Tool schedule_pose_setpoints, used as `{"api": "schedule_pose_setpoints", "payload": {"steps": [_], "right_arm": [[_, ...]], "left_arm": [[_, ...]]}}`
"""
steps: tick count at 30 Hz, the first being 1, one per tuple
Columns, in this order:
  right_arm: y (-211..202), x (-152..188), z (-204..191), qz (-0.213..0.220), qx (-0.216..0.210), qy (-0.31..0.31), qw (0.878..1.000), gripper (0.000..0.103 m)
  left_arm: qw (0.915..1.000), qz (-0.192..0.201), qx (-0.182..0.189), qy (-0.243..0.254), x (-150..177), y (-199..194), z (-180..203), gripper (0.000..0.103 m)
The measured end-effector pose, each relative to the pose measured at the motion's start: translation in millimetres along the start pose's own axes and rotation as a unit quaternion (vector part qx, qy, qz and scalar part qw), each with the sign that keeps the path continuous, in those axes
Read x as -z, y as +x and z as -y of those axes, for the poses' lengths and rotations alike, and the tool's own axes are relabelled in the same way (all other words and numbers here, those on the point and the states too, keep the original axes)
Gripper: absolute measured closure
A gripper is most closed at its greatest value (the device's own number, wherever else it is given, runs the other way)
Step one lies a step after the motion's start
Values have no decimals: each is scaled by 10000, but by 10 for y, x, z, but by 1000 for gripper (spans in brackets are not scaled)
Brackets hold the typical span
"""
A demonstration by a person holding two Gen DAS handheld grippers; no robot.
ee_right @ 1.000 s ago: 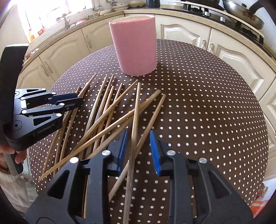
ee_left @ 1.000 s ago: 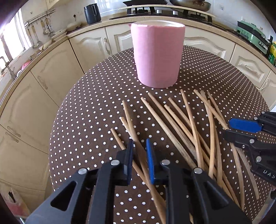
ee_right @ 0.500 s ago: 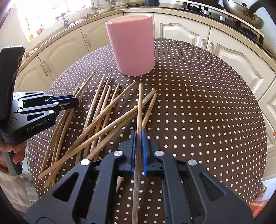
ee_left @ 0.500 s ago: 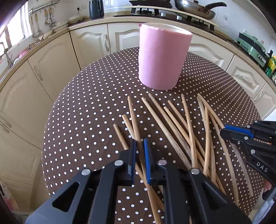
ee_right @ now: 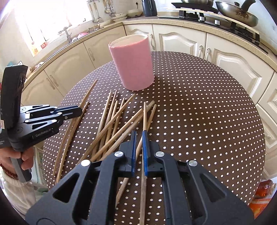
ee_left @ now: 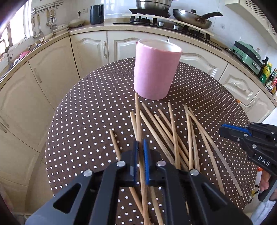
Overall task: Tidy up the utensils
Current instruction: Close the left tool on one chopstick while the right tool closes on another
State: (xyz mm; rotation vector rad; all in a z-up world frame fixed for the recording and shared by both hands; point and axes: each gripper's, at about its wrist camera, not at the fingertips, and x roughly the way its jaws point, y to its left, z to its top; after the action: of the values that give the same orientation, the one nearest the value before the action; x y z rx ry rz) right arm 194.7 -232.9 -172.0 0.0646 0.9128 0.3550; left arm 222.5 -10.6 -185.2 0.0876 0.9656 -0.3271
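Observation:
A tall pink cup [ee_left: 156, 72] [ee_right: 132, 64] stands upright on the round brown polka-dot table [ee_left: 86, 121] [ee_right: 199, 112]. Several wooden chopsticks [ee_left: 173, 131] [ee_right: 110, 121] lie scattered in front of it. My left gripper [ee_left: 140, 143] has its jaws closing the last bit on one chopstick [ee_left: 138, 117], pinched between the pads, its far tip raised toward the cup's base. My right gripper [ee_right: 138, 136] is shut on another chopstick [ee_right: 144, 117], lifted off the pile. Each gripper also shows in the other's view: the right gripper [ee_left: 225, 129], the left gripper [ee_right: 76, 110].
Cream kitchen cabinets [ee_left: 52, 72] curve around behind the table. A hob with a frying pan [ee_left: 192, 19] and a dark kettle [ee_left: 97, 13] sit on the counter. A hand [ee_right: 26, 159] holds the left gripper's handle. The table edge runs close on the left and right.
Both grippers closed, each on a chopstick, and rose a little. Each held chopstick now tilts up off the pile, and the cup's rim has come into sight.

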Motion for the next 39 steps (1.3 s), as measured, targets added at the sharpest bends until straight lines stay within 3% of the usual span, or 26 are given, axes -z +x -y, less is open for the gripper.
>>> {"api": "schedule_pose_setpoints", "payload": {"steps": [6, 15, 28, 39], "right_arm": [[174, 76, -68, -300, 331, -120, 9989, 95], [329, 137, -66, -662, 370, -128, 9970, 94], [495, -27, 97, -726, 333, -143, 9967, 95], [479, 28, 93, -646, 322, -169, 9972, 95]], "left_arm": [[9996, -243, -70, -125, 45, 114, -31, 96], [9992, -360, -18, -187, 103, 185, -108, 96], [9982, -573, -116, -97, 64, 300, -86, 94], [9988, -455, -114, -161, 85, 245, -158, 95]]}}
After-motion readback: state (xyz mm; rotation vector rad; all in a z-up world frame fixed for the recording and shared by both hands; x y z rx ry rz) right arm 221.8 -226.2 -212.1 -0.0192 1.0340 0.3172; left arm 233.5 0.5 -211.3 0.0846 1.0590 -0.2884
